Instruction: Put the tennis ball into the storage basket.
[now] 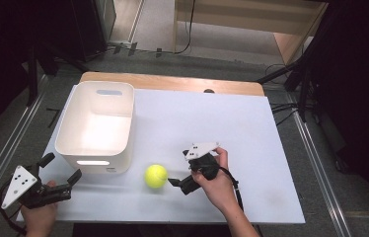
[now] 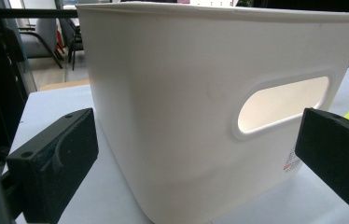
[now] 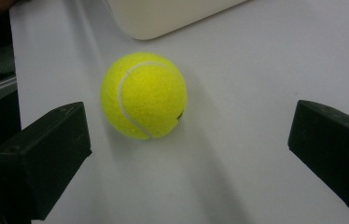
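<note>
Hard bits first: in the high view the right gripper (image 1: 176,174) is mostly buried under the person's right hand (image 1: 217,182), so you only get one dark jaw tip poking toward the ball and the grey plate on top. The bin (image 1: 95,129) is cut off too, in the left gripper view its base and far side run out of frame, and there's a small sticker low on its wall that's too tiny to read. The ball (image 1: 156,176) peeks out as a yellow sliver behind the right-hand jaw there. Now the stuff itself: the bin is smooth white plastic, rounded corners, tapering a bit toward the bottom, with an oval handle slot in each end wall. The ball is a fuzzy yellow tennis ball with a white curved seam, sitting on the pale matte bench (image 1: 251,148) just off the bin's near right corner, not touching it. The right gripper view shows its blocky black jaws spread wide with the ball ahead, nearer the left jaw, no contact, so it's released. The left gripper (image 1: 60,173) sits off the bin's near left corner, jaws also wide apart and gripping nothing, pointed at the bin's near wall. The left hand (image 1: 39,217) is partly cropped by the frame.
</note>
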Available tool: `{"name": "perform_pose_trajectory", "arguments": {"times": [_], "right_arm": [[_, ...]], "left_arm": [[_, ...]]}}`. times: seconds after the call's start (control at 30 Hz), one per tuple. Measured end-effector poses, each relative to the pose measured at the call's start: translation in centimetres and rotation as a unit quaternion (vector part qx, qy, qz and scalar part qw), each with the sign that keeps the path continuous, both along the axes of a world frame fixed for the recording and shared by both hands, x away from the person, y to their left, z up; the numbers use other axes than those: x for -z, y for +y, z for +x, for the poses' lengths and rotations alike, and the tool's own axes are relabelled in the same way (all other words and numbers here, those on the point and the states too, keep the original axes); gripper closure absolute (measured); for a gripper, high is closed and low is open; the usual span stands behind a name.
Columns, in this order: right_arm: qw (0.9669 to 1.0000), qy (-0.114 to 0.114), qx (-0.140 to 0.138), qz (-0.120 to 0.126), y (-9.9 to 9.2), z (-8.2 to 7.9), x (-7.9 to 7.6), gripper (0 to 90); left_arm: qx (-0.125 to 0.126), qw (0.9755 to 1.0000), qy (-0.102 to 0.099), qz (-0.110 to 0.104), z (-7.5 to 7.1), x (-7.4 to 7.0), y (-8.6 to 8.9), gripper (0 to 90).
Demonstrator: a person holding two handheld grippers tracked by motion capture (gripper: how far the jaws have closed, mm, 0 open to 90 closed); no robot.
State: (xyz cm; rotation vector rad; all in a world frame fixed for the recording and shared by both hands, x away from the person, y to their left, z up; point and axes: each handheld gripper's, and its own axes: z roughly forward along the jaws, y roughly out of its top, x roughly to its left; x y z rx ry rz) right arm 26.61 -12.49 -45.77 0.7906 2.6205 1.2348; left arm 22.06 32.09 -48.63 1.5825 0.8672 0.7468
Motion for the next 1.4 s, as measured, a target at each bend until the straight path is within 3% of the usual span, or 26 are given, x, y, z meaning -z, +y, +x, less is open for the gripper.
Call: {"name": "perform_pose_trajectory", "arguments": {"times": [0.6,0.97,1.03,1.17,1.4], "right_arm": [[0.998,0.017,-0.039,-0.046,3.0,0.6,0.4,0.0],[0.9962,0.026,-0.048,-0.067,4.3,1.0,0.8,0.0],[0.9949,0.029,-0.05,-0.083,4.9,1.1,1.0,0.0],[0.9936,0.029,-0.065,-0.087,5.4,1.3,1.1,0.0],[0.991,0.046,-0.065,-0.107,6.4,1.6,1.3,0.0]], "left_arm": [[0.001,1.0,0.0,0.0,0.0,0.0,-0.1,0.0],[0.002,1.0,0.0,0.0,0.0,0.0,0.1,0.0],[0.002,1.0,0.001,-0.005,0.0,0.0,0.1,0.0],[0.001,1.0,0.001,-0.002,0.0,0.0,0.0,0.0],[-0.002,1.0,0.0,-0.003,0.0,0.0,0.1,0.0]]}}
